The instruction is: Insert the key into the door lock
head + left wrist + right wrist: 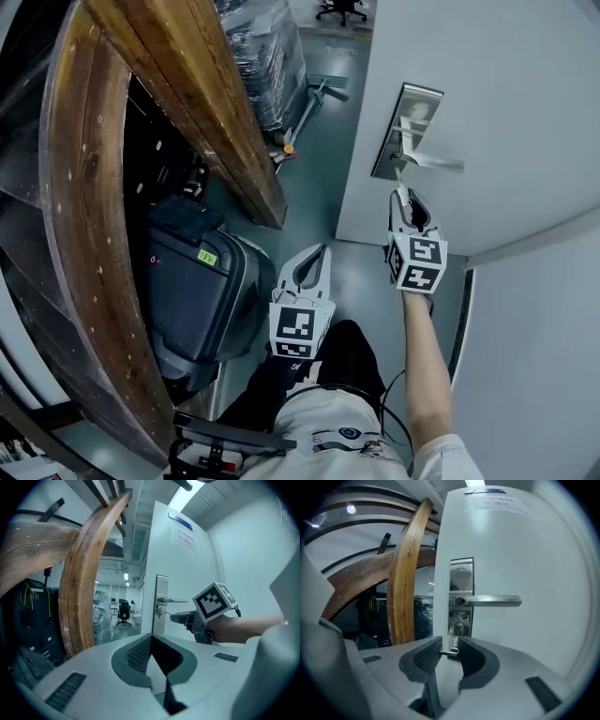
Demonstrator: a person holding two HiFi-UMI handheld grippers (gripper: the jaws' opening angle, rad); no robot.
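Brushed metal lock plate (461, 581), varnished wooden arch (405, 578)

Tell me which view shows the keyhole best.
Right gripper view: the keyhole sits centred below the handle, straight ahead of the key held in the right tool. Head view looks steeply along the lock plate; the keyhole can't be made out. Left gripper view shows the lock plate small and distant, no keyhole detail.
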